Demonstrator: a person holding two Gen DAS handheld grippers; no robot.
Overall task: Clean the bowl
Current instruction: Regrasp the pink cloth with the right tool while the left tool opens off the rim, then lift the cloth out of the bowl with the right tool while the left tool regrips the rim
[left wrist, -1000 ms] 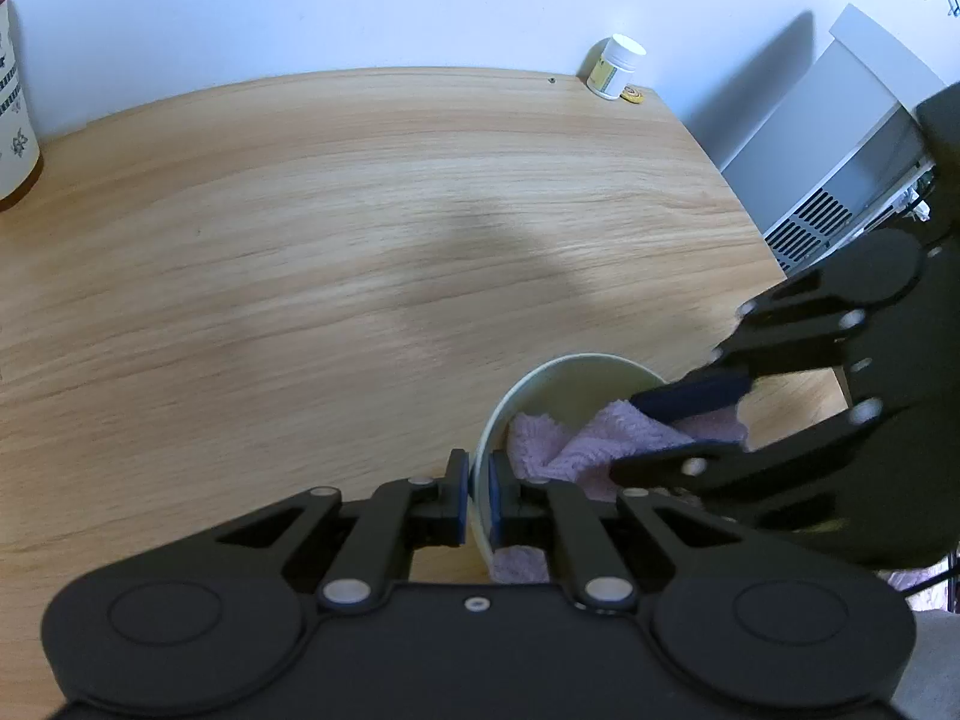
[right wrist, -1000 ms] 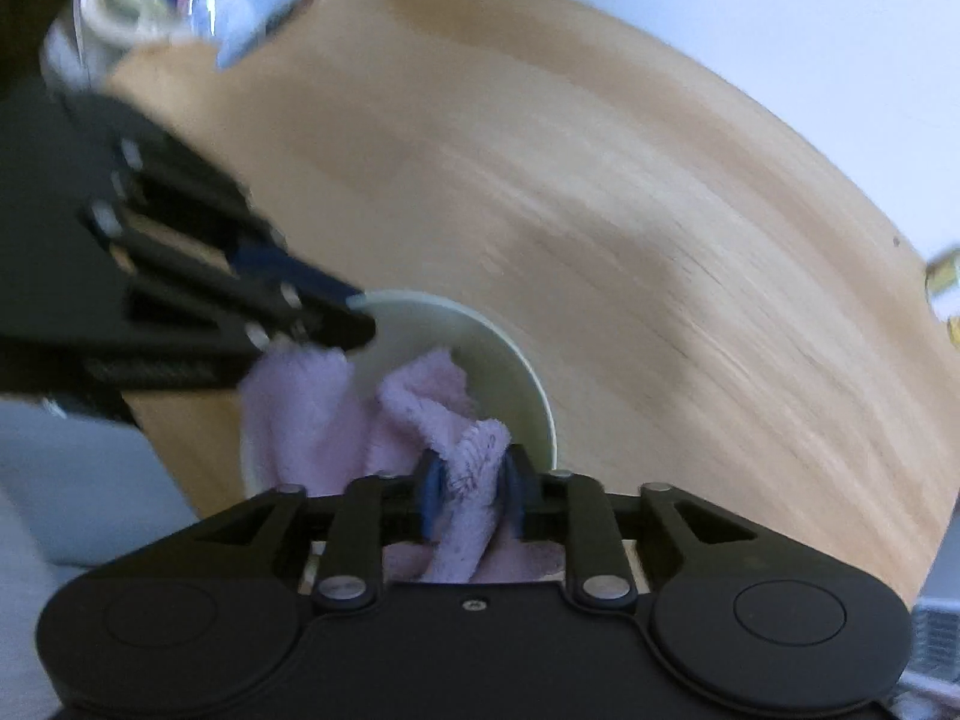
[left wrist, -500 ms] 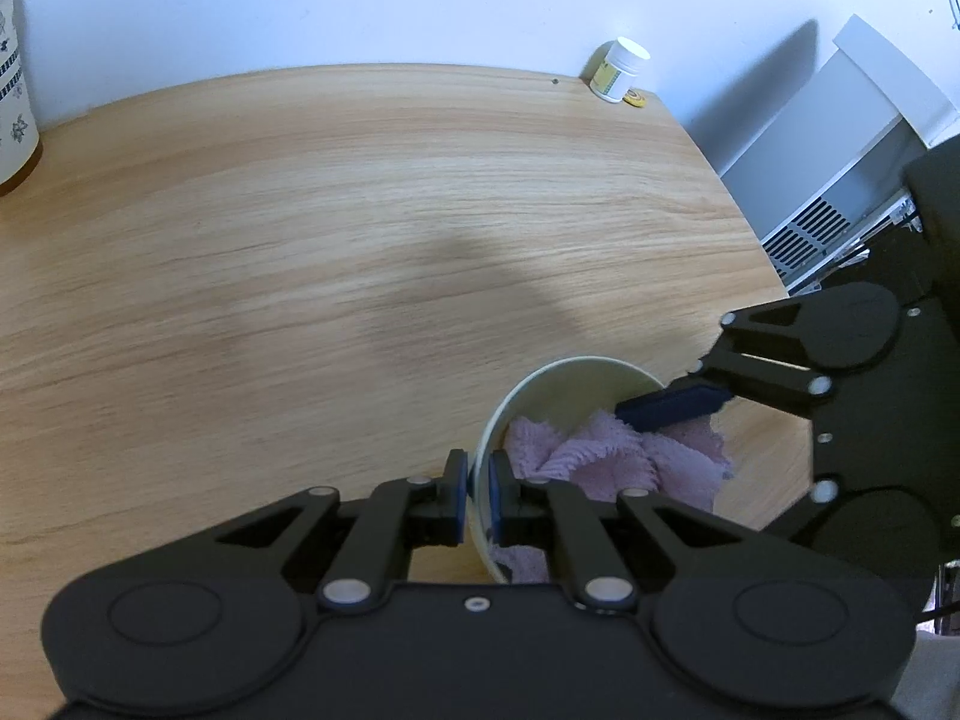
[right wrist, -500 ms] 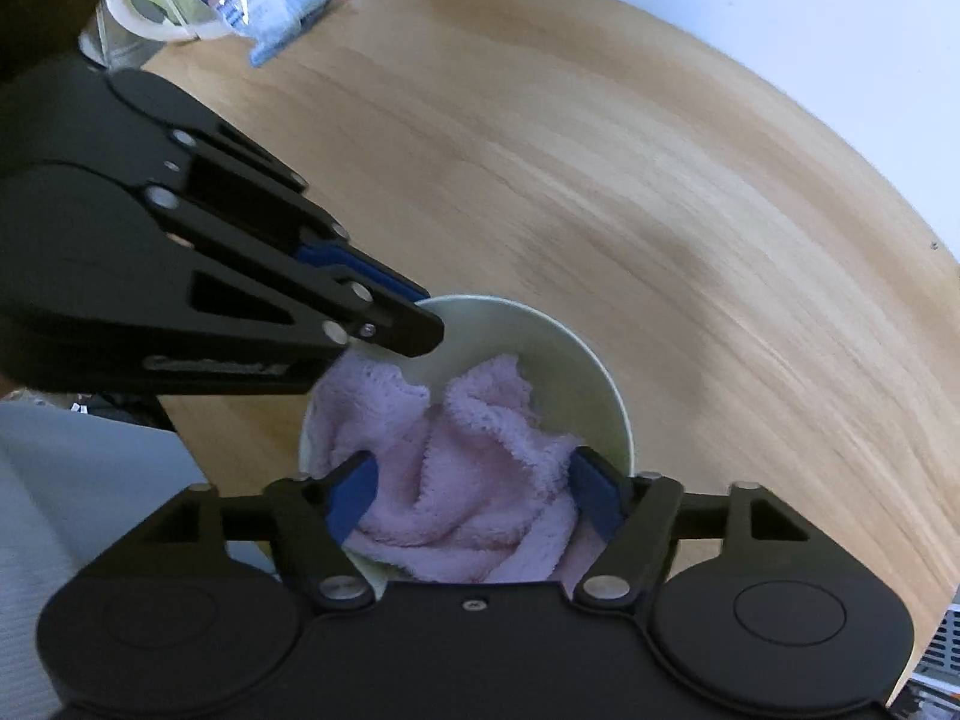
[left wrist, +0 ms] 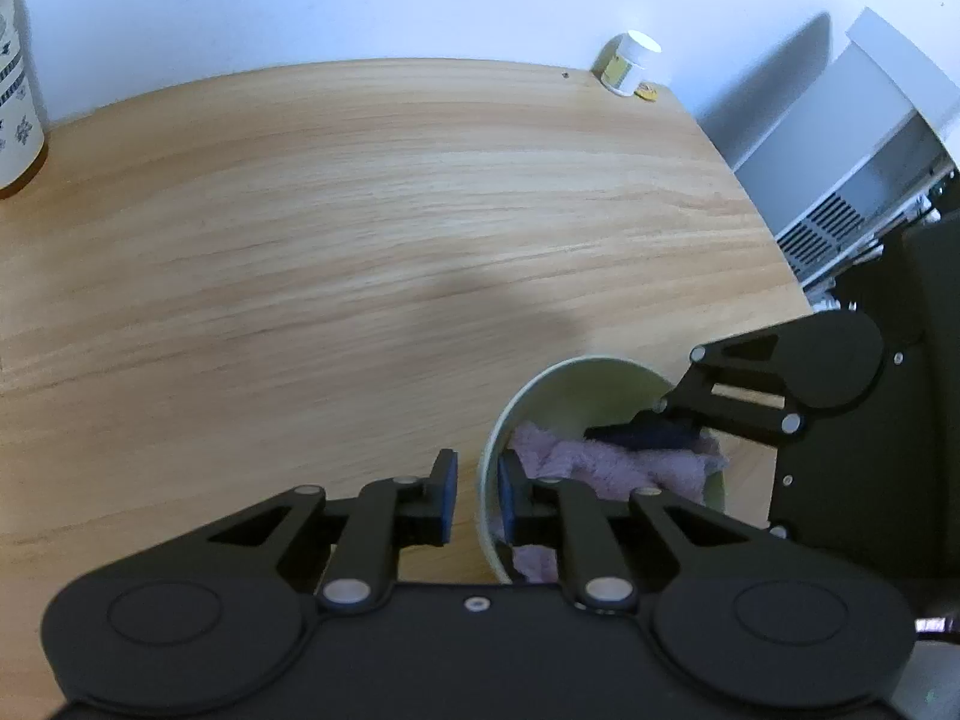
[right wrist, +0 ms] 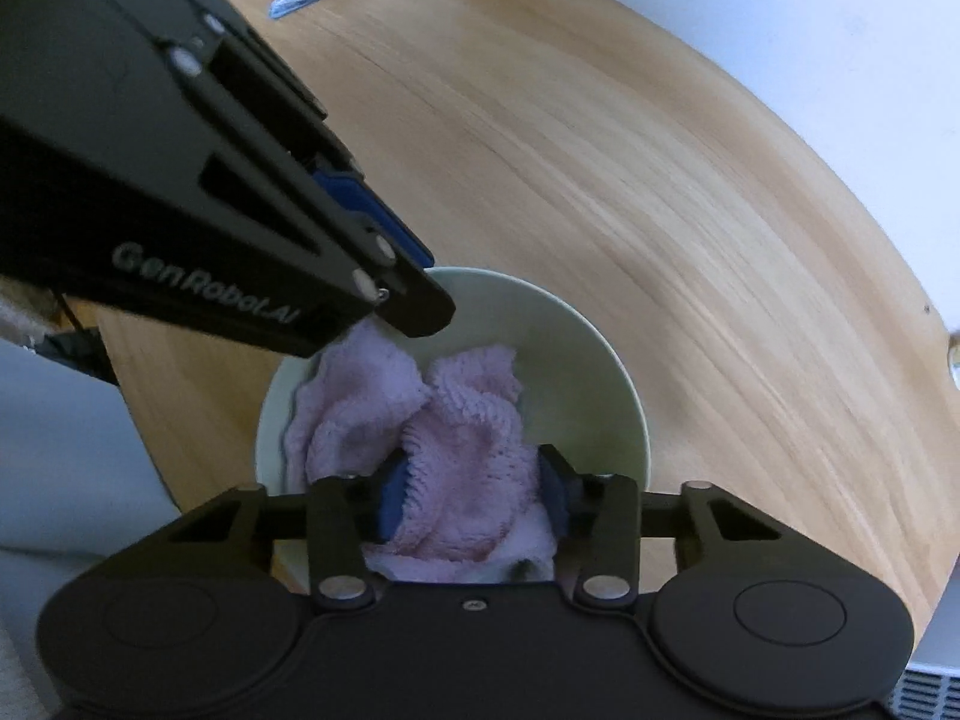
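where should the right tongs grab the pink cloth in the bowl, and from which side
Take the raised fold of the cloth near the bowl's right-hand rim, coming down from above. That bunched ridge stands proud of the flatter part and already sits between the right tongs' open fingers. The left tongs straddle the opposite rim, so coming from above probably avoids them.

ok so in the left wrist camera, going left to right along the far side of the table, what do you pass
Labelled bottle at the left edge → bare stretch of wooden table → small white-capped jar → tiny yellow object beside it → white appliance past the table's right edge.
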